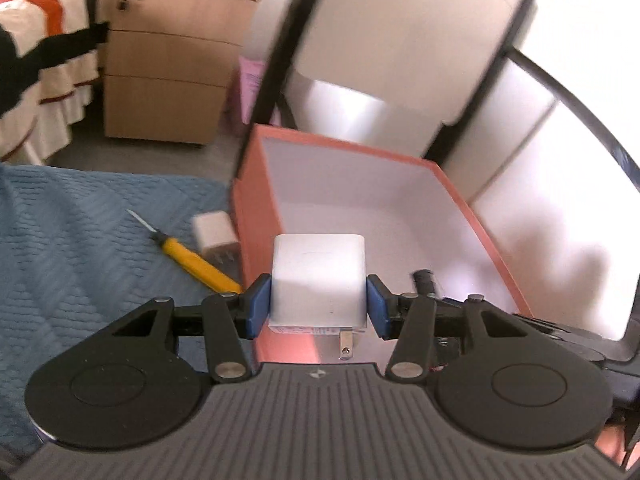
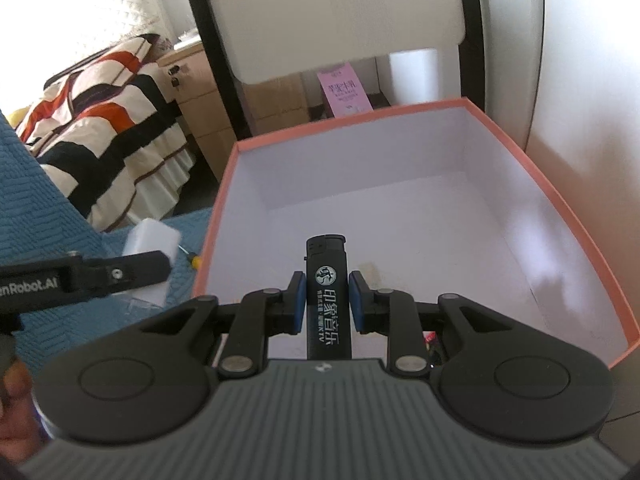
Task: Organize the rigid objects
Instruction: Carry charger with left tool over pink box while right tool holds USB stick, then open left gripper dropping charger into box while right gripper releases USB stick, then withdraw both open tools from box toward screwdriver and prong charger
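My left gripper [image 1: 319,304] is shut on a white cube charger [image 1: 319,276], prongs pointing down, held above the near left wall of an orange box [image 1: 256,200] with a white inside. My right gripper [image 2: 327,300] is shut on a black lighter [image 2: 326,280] with white print, held over the box's floor near the front; the orange box rim [image 2: 520,148] shows in the right wrist view. The lighter's tip [image 1: 425,280] shows in the left wrist view. A second white charger [image 1: 214,234] and a yellow screwdriver [image 1: 192,258] lie on the blue cloth left of the box.
The blue textured cloth [image 1: 80,248] covers the surface. A black-framed white chair [image 1: 400,40] stands behind the box. A wooden drawer cabinet [image 1: 168,68] and a striped bedspread [image 2: 104,128] are at the back left. A pink carton [image 2: 344,90] sits behind the box.
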